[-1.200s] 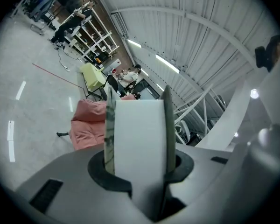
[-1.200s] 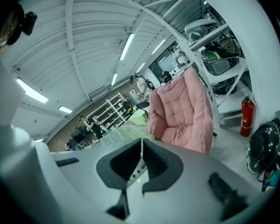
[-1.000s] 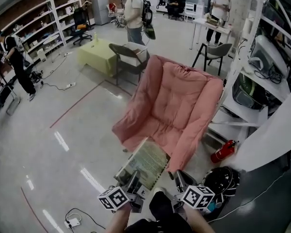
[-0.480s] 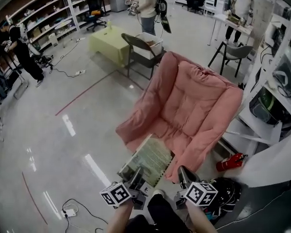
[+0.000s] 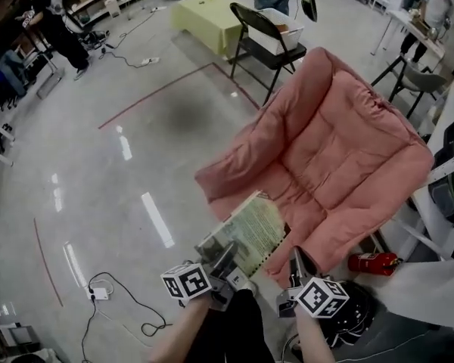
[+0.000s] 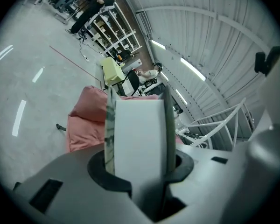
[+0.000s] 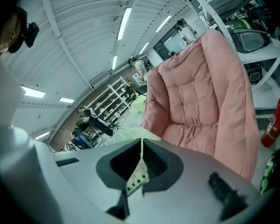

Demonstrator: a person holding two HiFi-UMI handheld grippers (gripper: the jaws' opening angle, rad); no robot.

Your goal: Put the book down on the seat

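Observation:
A spiral-bound book with a greenish cover hangs tilted at the front edge of the pink padded chair's seat. My left gripper is shut on its near left corner; in the left gripper view the thick white page block fills the jaws, with the pink chair beyond. My right gripper is shut on the book's near right edge; the right gripper view shows a thin punched page strip pinched in my right gripper, facing the chair's back.
A black folding chair holding a white box and a yellow-green table stand behind the pink chair. A red fire extinguisher lies at its right foot. A power strip and cable lie on the floor at left. A person stands far left.
Both grippers have carried the book forward and lower, closer to the pink chair; the book's far edge now overlaps the seat's front edge. Both grips are unchanged.

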